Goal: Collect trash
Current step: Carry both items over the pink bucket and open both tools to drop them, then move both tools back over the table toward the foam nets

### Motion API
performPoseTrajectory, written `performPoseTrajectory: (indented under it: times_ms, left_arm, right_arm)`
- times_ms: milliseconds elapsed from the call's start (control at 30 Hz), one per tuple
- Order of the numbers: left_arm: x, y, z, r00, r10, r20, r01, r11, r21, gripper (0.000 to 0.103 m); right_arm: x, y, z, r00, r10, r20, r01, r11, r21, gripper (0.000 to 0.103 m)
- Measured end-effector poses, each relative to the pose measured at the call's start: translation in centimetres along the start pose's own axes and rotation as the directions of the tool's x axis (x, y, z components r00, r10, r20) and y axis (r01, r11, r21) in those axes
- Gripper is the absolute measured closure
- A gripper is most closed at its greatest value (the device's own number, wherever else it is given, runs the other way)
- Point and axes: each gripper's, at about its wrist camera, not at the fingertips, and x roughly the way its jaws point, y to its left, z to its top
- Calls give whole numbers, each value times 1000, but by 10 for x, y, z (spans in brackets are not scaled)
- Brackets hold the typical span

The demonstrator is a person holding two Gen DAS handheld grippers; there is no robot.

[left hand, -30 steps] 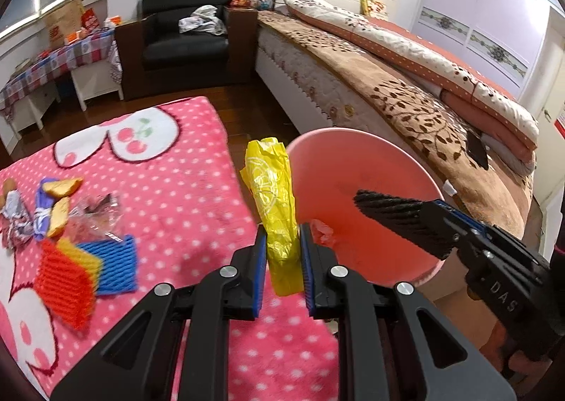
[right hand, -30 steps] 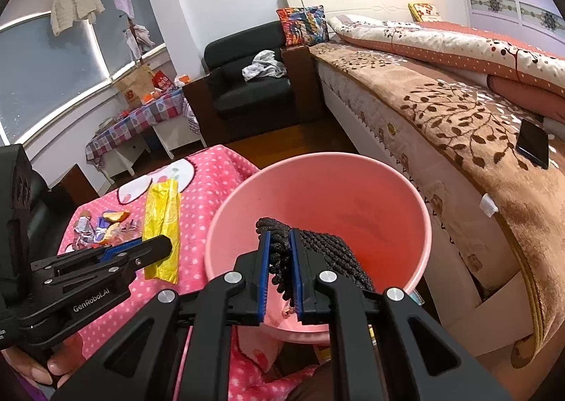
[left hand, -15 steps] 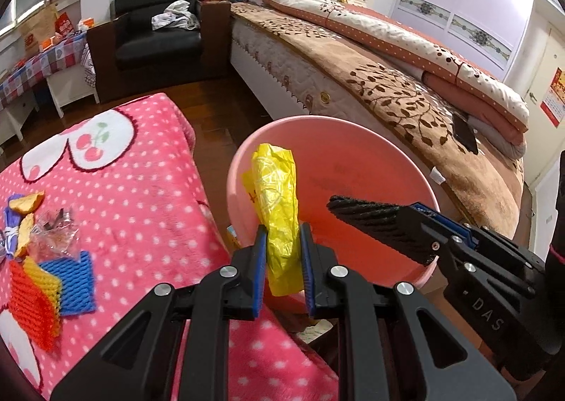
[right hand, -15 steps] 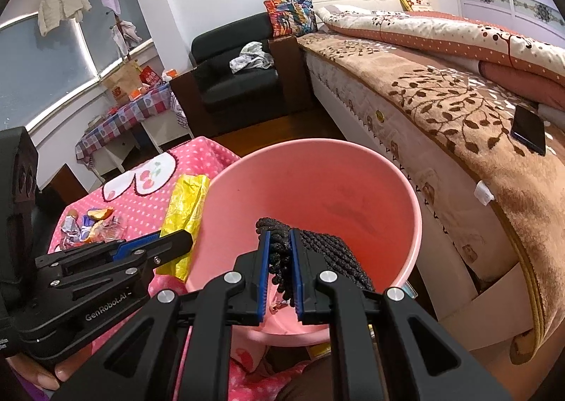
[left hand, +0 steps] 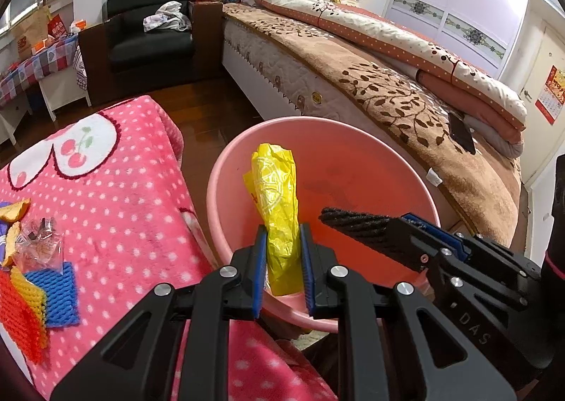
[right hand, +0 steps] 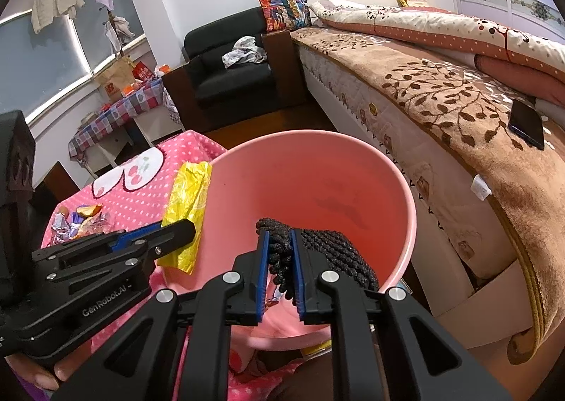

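2 tools (left hand: 281, 268) (right hand: 279, 273) grip 1 yellow bag (left hand: 277, 210), 1 black net (right hand: 332, 249).

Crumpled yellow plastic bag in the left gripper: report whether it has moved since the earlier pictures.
Yes. The crumpled yellow plastic bag has travelled from over the pink polka-dot blanket to above the round pink plastic basin.

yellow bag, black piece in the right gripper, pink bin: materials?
Yellow bag: thin plastic film, glossy, crinkled with bright highlights, printed.
Black piece: looks like a knitted or foam mesh sleeve, matte, ribbed open weave; which one is hard to tell.
Pink bin: moulded plastic by the look, smooth semi-matte wall, rolled rim, dark smudges inside.
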Motion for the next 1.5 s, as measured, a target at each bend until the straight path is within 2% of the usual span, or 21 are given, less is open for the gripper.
performPoseTrajectory:
  times_ms: [67,133,167,267,467,700,1067,1333,1500]
  left_arm:
    - [-2,-1,0,1000,-7,20,7,1000,7,85]
    - [-3,-2,2,1000,-12,24,12,1000,22,83]
    - [-3,-3,3,1000,-20,24,19,1000,25,78]
    - [-6,-1,5,999,-23,32,22,1000,16,69]
    - [-13,6,7,998,-40,39,40,999,-4,66]
    - [-30,12,4,996,-41,79,41,999,-1,66]
    - [-65,40,-11,993,18,120,-13,999,-41,66]
    - [-106,85,-40,981,128,144,-113,988,-107,66]
    - [-129,128,-70,966,229,120,-205,962,-180,66]
  right_arm:
    - [1,1,1,1000,-4,-1,4,1000,-8,86]
    - [1,2,1,1000,-15,3,15,1000,-13,68]
    - [0,2,1,1000,-18,8,18,1000,-14,64]
    - [0,3,0,1000,-16,11,16,1000,-18,62]
    - [-4,3,2,1000,-15,22,15,1000,-22,54]
    - [-15,7,2,999,-7,47,9,999,-34,53]
    - [-28,26,2,994,63,84,-59,997,-57,53]
    - [-34,68,-6,981,175,78,-164,978,-129,53]
    - [-25,106,-17,971,238,34,-227,954,-198,53]
